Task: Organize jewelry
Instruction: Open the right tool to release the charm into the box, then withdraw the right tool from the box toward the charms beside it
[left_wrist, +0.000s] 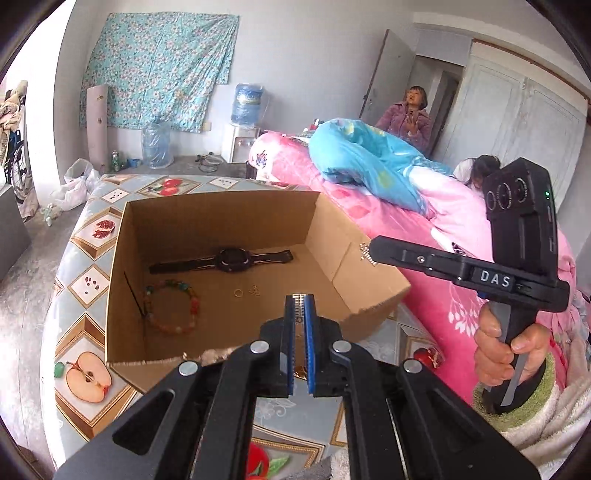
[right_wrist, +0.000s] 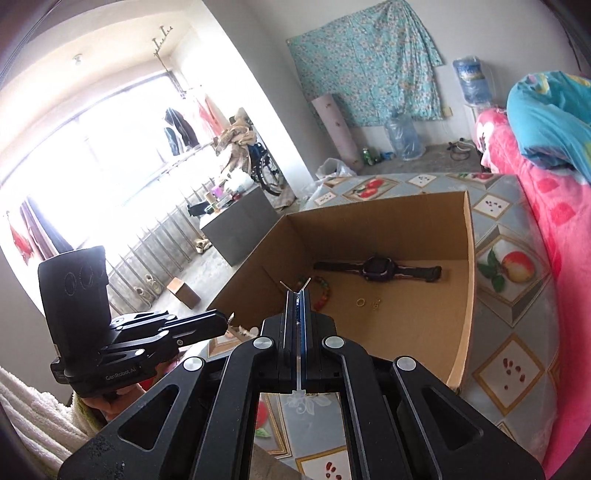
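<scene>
Left wrist: cardboard box (left_wrist: 221, 221) holds watch (left_wrist: 229, 259), bead bracelet (left_wrist: 173, 308), ring (left_wrist: 238, 293).

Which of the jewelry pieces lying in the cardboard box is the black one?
The watch, lying flat with its strap stretched out across the box floor. The beaded bracelet is multicoloured and the small ring is gold.

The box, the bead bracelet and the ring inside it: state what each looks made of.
Box: corrugated cardboard, matte brown; a torn, fluted front edge shows.
Bead bracelet: round beads in green, orange and red, faintly glossy; stone, glass or plastic, it cannot be told.
Ring: thin yellow band with a metallic glint, probably gold-coloured metal; too small to tell more.
</scene>
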